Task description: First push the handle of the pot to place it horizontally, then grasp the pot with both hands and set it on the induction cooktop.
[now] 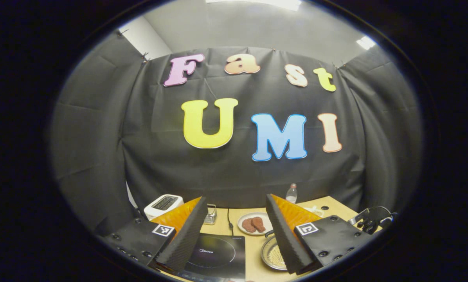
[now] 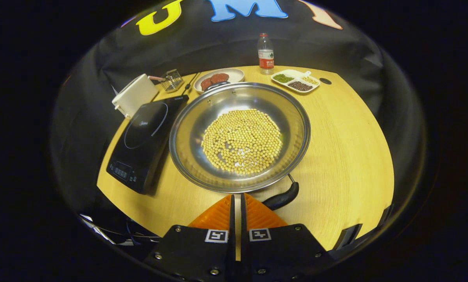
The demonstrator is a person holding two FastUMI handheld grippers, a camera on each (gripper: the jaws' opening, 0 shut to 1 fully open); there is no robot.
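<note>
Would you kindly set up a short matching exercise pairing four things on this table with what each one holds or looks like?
Things:
1. pot
2. round plate
3. divided tray
4. induction cooktop

Descriptions:
A. three sorts of beans, each in its own compartment
B. bare black glass top
C. yellow soybeans
D. two brown patties

Pairs: 1-C, 2-D, 3-A, 4-B

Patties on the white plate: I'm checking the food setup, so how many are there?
2 patties, side by side on the white plate behind the pot; its rim hides the plate's near edge.
</note>
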